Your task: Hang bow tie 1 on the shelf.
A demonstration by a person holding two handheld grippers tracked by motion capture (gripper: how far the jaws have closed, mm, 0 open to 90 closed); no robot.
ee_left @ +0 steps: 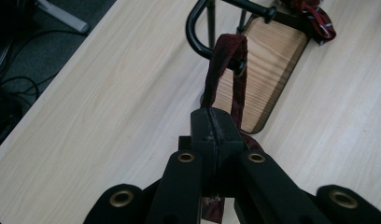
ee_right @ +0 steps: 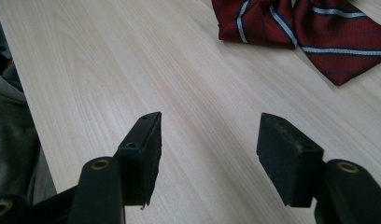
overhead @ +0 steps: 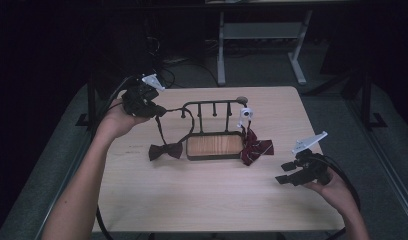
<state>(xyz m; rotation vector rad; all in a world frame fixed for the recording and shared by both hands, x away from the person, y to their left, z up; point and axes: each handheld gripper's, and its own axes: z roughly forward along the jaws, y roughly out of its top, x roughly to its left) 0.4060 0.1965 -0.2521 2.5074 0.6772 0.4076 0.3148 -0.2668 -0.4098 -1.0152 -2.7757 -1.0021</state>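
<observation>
I can read no text, label, brand, number or sign anywhere from here: none on the wooden worktop (overhead: 202,195), the black rack (overhead: 212,107) with its wooden base, the dark bow tie (overhead: 166,150), or the striped red bow tie (ee_right: 303,23).

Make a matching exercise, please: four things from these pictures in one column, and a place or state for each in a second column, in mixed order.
Things:
1. left claw
2. right claw
3. striped bow tie
4. dark bow tie

Places or states:
A. lies on the table at the right end of the rack
B. open, nothing between the jaws
C. lies on the table to the left of the rack's wooden base
D. shut on the dark red strap

Pairs: 1-D, 2-B, 3-A, 4-C
</observation>
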